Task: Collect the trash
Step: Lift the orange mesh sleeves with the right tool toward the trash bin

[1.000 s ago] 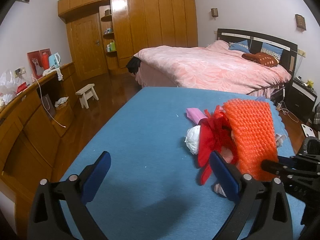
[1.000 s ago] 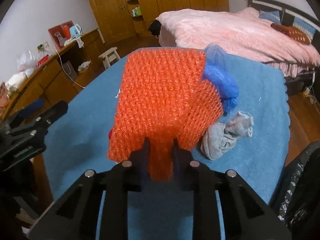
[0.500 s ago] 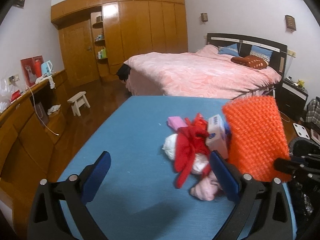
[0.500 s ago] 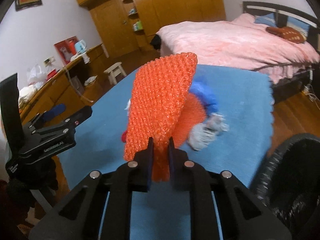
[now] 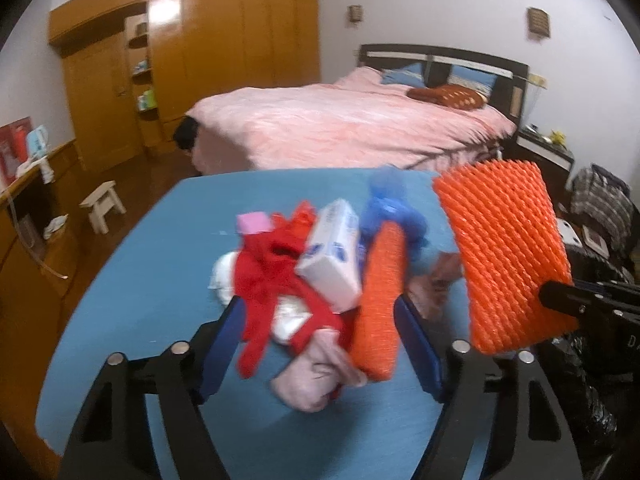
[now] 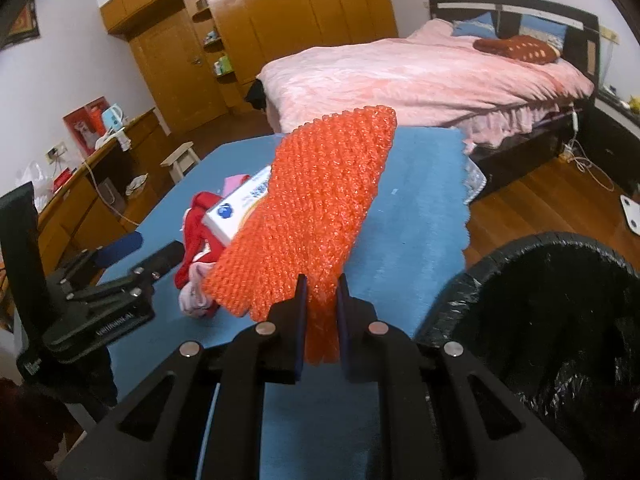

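My right gripper (image 6: 320, 316) is shut on an orange foam net sheet (image 6: 316, 208) and holds it up above the blue table (image 6: 416, 208); the sheet also shows in the left wrist view (image 5: 504, 256). A black-lined trash bin (image 6: 560, 320) stands at the right, beside the table. My left gripper (image 5: 316, 344) is open, its jaws on either side of a trash pile: a red cloth (image 5: 272, 268), a white box (image 5: 332, 256), a second orange net (image 5: 380, 304), a blue bag (image 5: 388, 208) and a pink rag (image 5: 312, 376).
A pink bed (image 5: 352, 128) lies beyond the table. Wooden wardrobes (image 5: 208, 60) line the far wall. A wooden counter (image 6: 92, 184) runs along the left with a small stool (image 5: 102, 204) near it. A nightstand (image 5: 548, 152) stands at the right.
My right gripper has lifted the orange net off the pile and carried it right toward the bin. My left gripper has moved forward, so its jaws now flank the pile.
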The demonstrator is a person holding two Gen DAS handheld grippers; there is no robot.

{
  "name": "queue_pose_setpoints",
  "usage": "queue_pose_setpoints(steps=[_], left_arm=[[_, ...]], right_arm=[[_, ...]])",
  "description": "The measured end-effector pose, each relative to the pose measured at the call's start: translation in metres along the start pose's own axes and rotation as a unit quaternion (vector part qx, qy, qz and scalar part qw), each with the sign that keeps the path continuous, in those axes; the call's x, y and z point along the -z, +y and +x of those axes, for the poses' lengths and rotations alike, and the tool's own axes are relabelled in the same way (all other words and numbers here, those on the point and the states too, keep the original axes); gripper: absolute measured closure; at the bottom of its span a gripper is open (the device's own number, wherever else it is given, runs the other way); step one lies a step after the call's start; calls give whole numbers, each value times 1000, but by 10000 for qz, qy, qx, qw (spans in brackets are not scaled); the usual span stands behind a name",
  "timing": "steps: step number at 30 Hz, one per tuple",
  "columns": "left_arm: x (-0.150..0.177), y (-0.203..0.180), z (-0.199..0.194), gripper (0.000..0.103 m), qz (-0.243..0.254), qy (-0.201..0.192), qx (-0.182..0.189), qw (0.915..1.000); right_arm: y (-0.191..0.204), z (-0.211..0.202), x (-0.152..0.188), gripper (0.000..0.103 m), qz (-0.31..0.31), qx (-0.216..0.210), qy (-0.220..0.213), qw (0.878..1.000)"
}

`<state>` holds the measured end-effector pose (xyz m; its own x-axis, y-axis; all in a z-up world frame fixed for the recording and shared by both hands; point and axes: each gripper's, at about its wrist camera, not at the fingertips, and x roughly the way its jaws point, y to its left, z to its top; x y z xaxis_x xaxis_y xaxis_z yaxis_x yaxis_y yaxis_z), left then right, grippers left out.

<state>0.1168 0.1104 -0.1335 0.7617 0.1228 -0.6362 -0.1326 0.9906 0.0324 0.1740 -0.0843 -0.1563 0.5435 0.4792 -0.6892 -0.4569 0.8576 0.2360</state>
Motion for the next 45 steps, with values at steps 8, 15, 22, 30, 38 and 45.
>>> queue_pose_setpoints(steps=[8, 15, 22, 30, 38, 45], left_arm=[[7, -27, 39, 46, 170, 371, 263, 9988], [8, -45, 55, 65, 428, 531, 333, 9971], [9, -50, 50, 90, 423, 551, 423, 9967], [-16, -43, 3, 91, 333, -6, 331, 9989], [-33, -56, -32, 91, 399, -306, 572, 9971], [-37, -98, -43, 91, 572, -325, 1050, 9923]], right_arm=[[-16, 6, 5, 90, 100, 149, 100, 9998], [-28, 6, 7, 90, 259, 166, 147, 9994], [-33, -3, 7, 90, 340, 182, 93, 9992], [-33, -28, 4, 90, 353, 183, -154, 9991], [-40, -62, 7, 90, 382, 299, -412, 9980], [-65, -96, 19, 90, 580, 642, -541, 9948]])
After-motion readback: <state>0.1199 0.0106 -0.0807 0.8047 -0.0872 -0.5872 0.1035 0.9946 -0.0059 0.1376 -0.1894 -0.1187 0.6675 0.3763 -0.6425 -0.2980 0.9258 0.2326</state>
